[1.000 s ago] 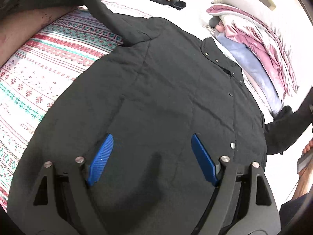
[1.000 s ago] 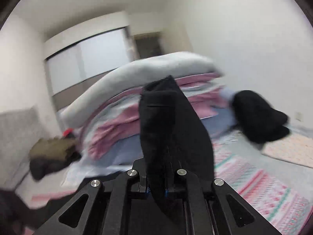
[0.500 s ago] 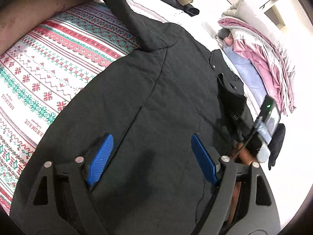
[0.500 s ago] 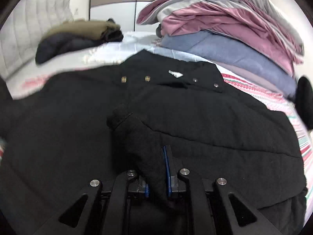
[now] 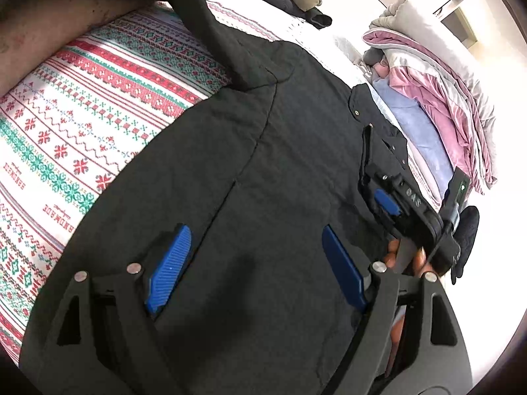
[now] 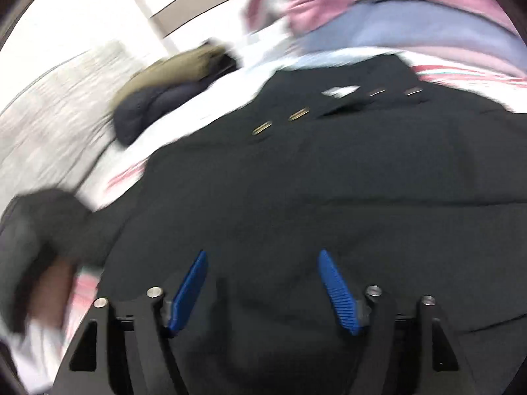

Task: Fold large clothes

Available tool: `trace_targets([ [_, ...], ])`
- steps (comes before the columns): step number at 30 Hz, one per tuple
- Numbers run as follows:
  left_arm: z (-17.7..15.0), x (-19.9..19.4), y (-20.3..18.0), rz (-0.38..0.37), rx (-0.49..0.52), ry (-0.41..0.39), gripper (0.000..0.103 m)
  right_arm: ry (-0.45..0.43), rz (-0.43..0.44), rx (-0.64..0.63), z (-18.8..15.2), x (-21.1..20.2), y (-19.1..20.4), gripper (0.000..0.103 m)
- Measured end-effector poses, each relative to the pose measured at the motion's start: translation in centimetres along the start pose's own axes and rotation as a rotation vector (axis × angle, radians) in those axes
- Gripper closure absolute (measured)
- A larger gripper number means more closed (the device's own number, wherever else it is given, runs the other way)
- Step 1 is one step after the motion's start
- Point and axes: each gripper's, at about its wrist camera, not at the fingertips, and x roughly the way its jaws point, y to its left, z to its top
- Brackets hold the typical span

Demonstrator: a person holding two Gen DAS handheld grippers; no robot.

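Left wrist view: left claw (image 5: 253,263) spread apart, empty, above the black jacket (image 5: 263,151) lying flat on the patterned bed cover (image 5: 82,125). Right claw (image 5: 378,177) over the jacket's snap placket.

Right wrist view, blurred: right claw (image 6: 263,286) spread apart, empty, over the jacket (image 6: 329,181); folded bedding (image 6: 378,10) beyond.

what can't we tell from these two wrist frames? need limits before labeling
- Right wrist view: motion blur smears the black jacket, its snaps and collar tag; tag text unreadable.
- Left wrist view: the right gripper hides the jacket's front placket; the other blue pad is out of sight.
- Left wrist view: the left sleeve runs off the top edge, cuff unseen.
- Both views: the hem is hidden under the gripper bodies, including the left gripper.
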Motion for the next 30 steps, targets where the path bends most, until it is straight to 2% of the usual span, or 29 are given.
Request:
trace_targets([
  [2,0.0,0.0,-0.1,0.004,0.011,0.002,0.021,0.026,0.042,-0.037,-0.8,-0.5,1.4,0.030],
  [4,0.0,0.0,-0.1,0.003,0.018,0.007,0.021,-0.010,0.018,-0.009,-1.0,-1.6,1.5,0.030],
  [7,0.0,0.0,-0.1,0.007,0.022,0.002,0.021,0.016,-0.034,0.158,-1.1,-3.6,-0.7,0.030],
  [12,0.0,-0.2,-0.1,0.017,0.035,-0.003,0.021,0.043,0.044,0.424,-5.1,-11.1,-3.4,0.029],
  [14,0.0,-0.5,-0.1,0.026,0.042,-0.013,0.021,0.034,0.069,0.421,-6.6,-12.9,-3.1,0.024],
  [17,0.1,-1.2,0.0,0.058,0.058,-0.038,0.021,0.011,0.113,0.323,-9.0,-13.9,-2.8,0.022],
  [19,0.4,-1.9,0.3,0.081,0.072,-0.057,0.021,-0.009,0.061,0.264,-10.7,-12.9,-3.0,0.021],
  [21,1.5,-2.8,0.6,0.108,0.070,-0.090,0.021,0.063,-0.028,0.250,-11.4,-10.5,-4.0,0.021],
  [25,6.0,-5.6,0.4,0.199,0.026,-0.217,0.021,0.037,0.051,0.383,-11.1,-10.5,-5.8,0.021],
  [27,8.8,-6.4,-0.6,0.240,0.039,-0.241,0.021,0.023,0.088,0.334,-10.5,-11.5,-4.8,0.021],
  [28,11.0,-7.2,-1.4,0.265,0.053,-0.277,0.021,0.022,0.093,0.304,-10.4,-11.7,-4.4,0.021],
  [30,14.4,-8.3,-2.2,0.363,0.064,-0.358,0.021,0.020,0.084,0.238,-10.2,-12.1,-3.5,0.021],
])
